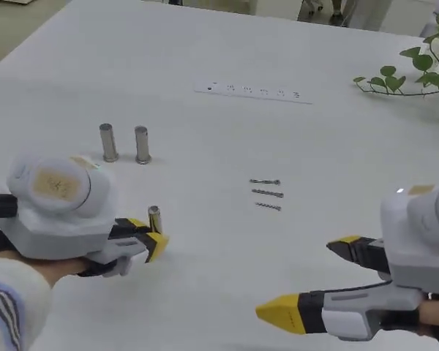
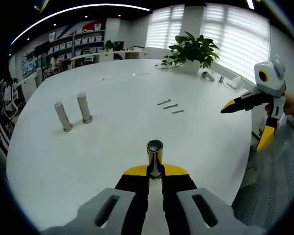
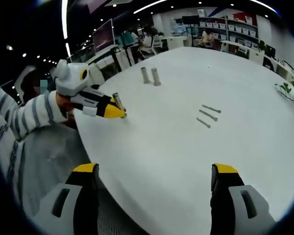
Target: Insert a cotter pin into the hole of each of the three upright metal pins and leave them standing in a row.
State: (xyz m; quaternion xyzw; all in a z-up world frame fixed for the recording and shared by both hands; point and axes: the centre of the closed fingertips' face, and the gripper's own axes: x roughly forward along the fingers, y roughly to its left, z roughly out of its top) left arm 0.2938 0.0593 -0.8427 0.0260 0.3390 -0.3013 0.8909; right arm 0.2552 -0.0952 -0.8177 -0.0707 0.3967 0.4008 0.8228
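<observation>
Currently the left gripper is clamping one upright metal pin at near left, the right gripper is hovering near right, jaws apart, and three cotter pins are lying mid-table.

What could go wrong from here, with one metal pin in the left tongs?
The left tongs clamp the held pin low down, so it may tilt or slip during insertion.
The cotter pins are thin and lie flat; the open right tongs could scatter them.
The held pin is apart from the two standing pins, so the row may end uneven.
</observation>
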